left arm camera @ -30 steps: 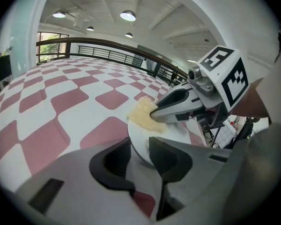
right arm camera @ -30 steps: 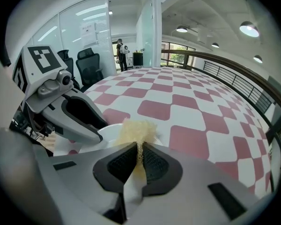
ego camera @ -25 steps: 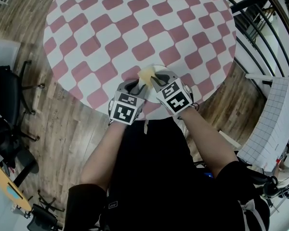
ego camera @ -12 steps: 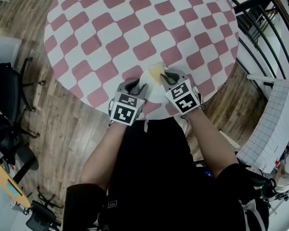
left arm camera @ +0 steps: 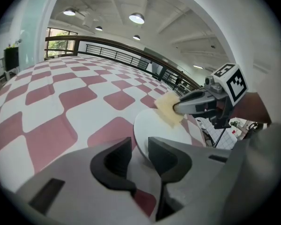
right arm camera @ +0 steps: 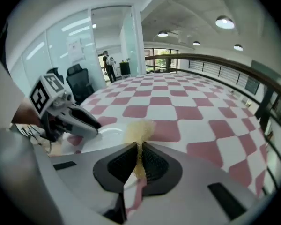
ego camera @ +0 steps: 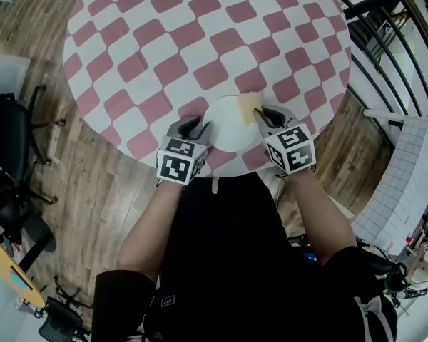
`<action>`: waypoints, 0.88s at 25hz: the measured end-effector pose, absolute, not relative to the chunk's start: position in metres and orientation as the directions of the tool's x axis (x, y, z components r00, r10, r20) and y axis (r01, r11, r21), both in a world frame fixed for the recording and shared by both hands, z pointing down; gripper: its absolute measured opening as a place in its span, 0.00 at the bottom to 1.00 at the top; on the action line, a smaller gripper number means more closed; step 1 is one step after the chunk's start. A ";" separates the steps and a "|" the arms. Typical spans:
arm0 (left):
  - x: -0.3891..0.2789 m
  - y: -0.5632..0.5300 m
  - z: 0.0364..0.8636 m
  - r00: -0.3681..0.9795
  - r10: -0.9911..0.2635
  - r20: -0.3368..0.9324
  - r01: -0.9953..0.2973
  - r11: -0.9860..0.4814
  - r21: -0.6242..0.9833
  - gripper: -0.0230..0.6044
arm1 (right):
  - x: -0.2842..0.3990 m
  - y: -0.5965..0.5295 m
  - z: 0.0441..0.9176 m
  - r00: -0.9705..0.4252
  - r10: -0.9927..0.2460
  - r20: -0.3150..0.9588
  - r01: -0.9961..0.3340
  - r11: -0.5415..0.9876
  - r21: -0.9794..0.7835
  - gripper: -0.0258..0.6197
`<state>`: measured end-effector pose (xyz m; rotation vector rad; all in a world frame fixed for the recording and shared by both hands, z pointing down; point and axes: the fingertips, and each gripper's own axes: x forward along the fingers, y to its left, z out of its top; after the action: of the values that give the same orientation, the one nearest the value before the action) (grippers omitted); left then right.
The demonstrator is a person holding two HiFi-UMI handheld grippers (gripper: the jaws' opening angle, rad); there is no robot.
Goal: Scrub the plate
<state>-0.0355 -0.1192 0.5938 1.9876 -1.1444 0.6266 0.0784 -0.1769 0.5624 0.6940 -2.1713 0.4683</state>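
Checkered table (ego camera: 200,34), plate (ego camera: 225,123) at near edge

Both bare forearms reach forward from black short sleeves, the left forearm (ego camera: 151,228) and the right forearm (ego camera: 318,218) angled slightly apart. The grey left gripper (ego camera: 196,128) (left arm camera: 139,156) is closing its jaws, a narrow gap between the pads, with the rim of the round white plate (ego camera: 225,130) (left arm camera: 154,125) at their tips, unpressed. The grey right gripper (ego camera: 260,116) (right arm camera: 138,161) has its jaws clamped on a thin yellow sponge (ego camera: 248,105) (right arm camera: 139,130).
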 end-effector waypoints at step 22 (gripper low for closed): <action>-0.029 -0.110 0.598 0.497 -0.473 0.727 -0.863 -0.354 0.359 0.21 | 0.039 -0.167 0.593 -0.463 -0.253 0.849 -0.497 0.867 -0.013 0.10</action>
<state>-0.0289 -0.1097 0.5983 1.9986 -1.0965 0.6689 0.0387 -0.1671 0.5929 0.5444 -2.0733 0.3198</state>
